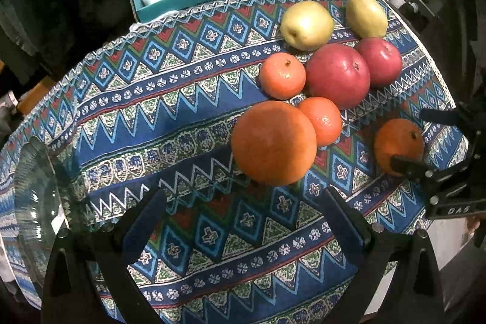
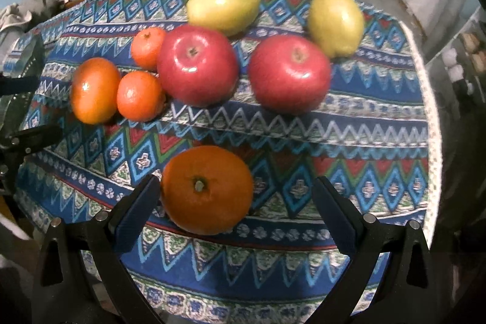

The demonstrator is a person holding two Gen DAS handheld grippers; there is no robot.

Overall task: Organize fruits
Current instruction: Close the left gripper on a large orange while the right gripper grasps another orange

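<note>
Fruits lie on patterned tablecloth (image 1: pixel 127 99): two yellow-green pears (image 2: pixel 224 7) at far edge, two red apples (image 2: pixel 197 65) in front of them, small tangerines (image 2: pixel 139 95) and big orange (image 1: pixel 273 141) just beside. Right gripper (image 2: pixel 235 213) has fingers wide apart around separate orange (image 2: pixel 207 189); left fingertip (image 2: pixel 142 202) near it, contact unclear. Left gripper (image 1: pixel 243 220) also spread wide, holding nothing, over cloth near big orange. Glass bowl (image 1: pixel 36 202) at left edge.
</note>
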